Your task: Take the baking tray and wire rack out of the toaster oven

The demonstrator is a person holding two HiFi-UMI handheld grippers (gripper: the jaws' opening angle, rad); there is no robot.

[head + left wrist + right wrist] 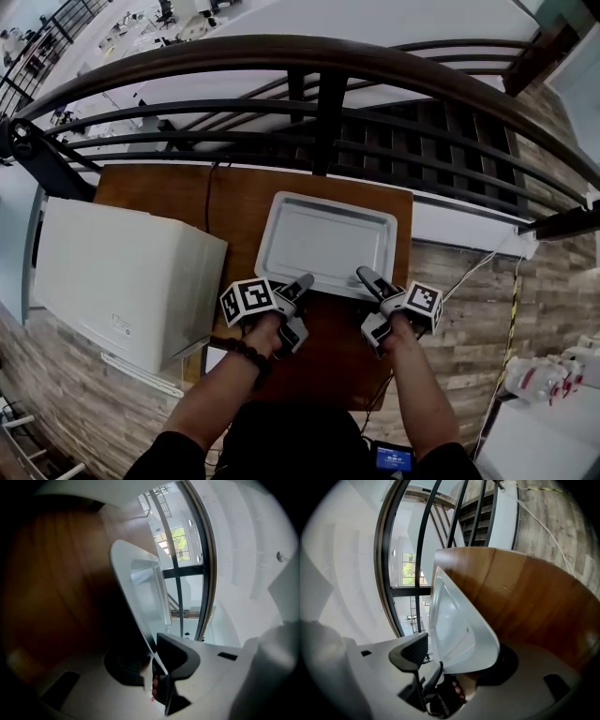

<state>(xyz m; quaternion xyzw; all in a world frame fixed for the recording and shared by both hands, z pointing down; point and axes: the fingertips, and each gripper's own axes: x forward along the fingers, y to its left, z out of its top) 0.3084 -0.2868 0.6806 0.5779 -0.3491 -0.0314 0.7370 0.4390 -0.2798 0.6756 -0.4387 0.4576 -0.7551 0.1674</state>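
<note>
The jaws of the left gripper [157, 667] are clamped on the near rim of the tray [323, 239], by its left corner. The jaws of the right gripper [454, 660] are held wide apart; the tray's near right corner is set between them, with neither pad pressed on it. The tray is laid on the desk [169, 192], toward the far right corner. The white oven [122, 272] is placed over the desk's left edge, apart from the tray.

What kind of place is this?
Likely an upstairs landing in an office or lab building: a dark railing runs past the wooden table, and desks show on a lower floor beyond it.
</note>
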